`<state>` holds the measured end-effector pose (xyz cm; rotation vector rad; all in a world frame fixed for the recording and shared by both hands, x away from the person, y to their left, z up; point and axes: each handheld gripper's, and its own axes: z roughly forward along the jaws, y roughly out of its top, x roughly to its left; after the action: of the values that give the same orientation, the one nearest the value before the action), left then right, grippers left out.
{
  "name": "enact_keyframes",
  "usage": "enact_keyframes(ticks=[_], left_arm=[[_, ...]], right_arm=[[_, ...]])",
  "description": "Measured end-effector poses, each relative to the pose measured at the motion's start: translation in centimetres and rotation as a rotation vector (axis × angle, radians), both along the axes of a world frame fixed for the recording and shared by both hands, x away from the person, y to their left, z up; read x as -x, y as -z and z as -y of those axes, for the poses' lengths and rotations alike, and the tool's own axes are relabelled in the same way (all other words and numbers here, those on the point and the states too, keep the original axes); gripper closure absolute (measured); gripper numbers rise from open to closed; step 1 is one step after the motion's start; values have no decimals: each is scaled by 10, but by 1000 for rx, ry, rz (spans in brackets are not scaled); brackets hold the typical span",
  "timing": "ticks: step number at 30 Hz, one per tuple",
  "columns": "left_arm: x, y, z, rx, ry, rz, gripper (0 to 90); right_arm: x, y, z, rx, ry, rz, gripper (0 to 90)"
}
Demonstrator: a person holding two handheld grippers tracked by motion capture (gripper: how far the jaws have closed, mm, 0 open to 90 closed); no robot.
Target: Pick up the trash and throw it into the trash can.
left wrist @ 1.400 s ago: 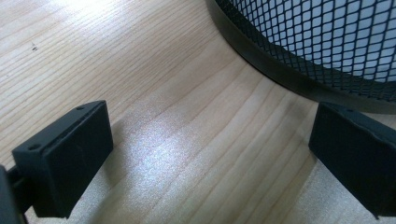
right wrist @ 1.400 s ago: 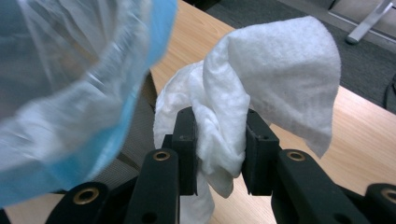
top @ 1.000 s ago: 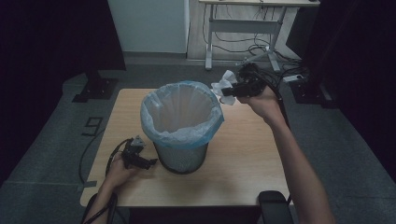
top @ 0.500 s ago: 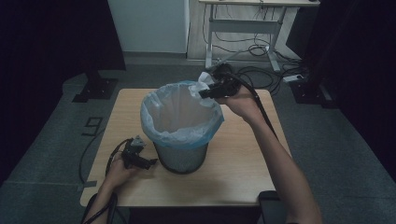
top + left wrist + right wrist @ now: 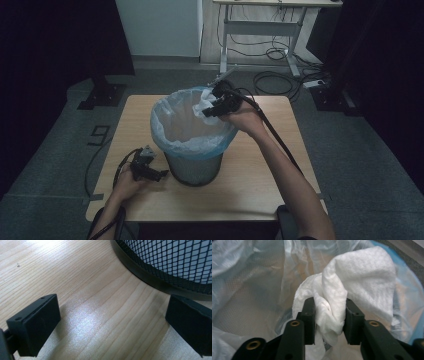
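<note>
tissue [image 5: 352,287], white and crumpled, sits pinched between the two black jaws of the right gripper [image 5: 216,106], which are closed onto it from both sides in the right gripper view. in the high view this gripper hangs over the far right part of the bin's open mouth, with the wad of tissue just inside the rim line and above the liner. the bin [image 5: 194,167] is a dark mesh wastebasket standing upright near the middle of the wooden table [image 5: 260,185], lined with a pale blue plastic bag [image 5: 172,135] whose edge is folded over the rim. in the right gripper view the bag's translucent wall lies behind and below the tissue; what lies at the bottom of the bag cannot be told. a black cable [image 5: 277,140] trails from the right gripper back along the person's forearm.

the left gripper [image 5: 159,174] rests low at the near left of the table, just beside the foot of the bin. in the left gripper view its jaws stand wide apart with nothing between them but bare wood grain, and the bin's mesh wall and dark base ring curve past just ahead, close to the jaw on that view's right; whether they touch cannot be told.
</note>
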<state>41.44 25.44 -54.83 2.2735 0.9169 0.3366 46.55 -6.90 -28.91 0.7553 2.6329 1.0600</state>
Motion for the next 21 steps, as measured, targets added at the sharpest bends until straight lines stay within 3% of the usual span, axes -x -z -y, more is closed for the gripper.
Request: enact_keyframes(ticks=[1, 2, 4, 5, 7, 8, 14, 19, 21], left_arm=[[0, 0, 0, 0, 0, 0, 0], [0, 0, 0, 0, 0, 0, 0], [0, 0, 0, 0, 0, 0, 0], [0, 0, 0, 0, 0, 0, 0], [0, 0, 0, 0, -1, 0, 0], [0, 0, 0, 0, 0, 0, 0], [0, 0, 0, 0, 0, 0, 0], [0, 0, 0, -1, 0, 0, 0], [0, 0, 0, 0, -1, 0, 0]], right_arm=[[0, 3, 0, 10, -6, 2, 480], [0, 3, 0, 10, -6, 2, 480], [0, 2, 2, 15, -11, 15, 355], [0, 2, 2, 15, -11, 15, 355], [0, 0, 4, -5, -11, 22, 309], [-1, -5, 8, -39, 0, 32, 254], [-3, -17, 24, -103, 25, 73, 173], [-7, -21, 35, -112, 66, 62, 132], [-10, -22, 45, -97, 117, 70, 123]])
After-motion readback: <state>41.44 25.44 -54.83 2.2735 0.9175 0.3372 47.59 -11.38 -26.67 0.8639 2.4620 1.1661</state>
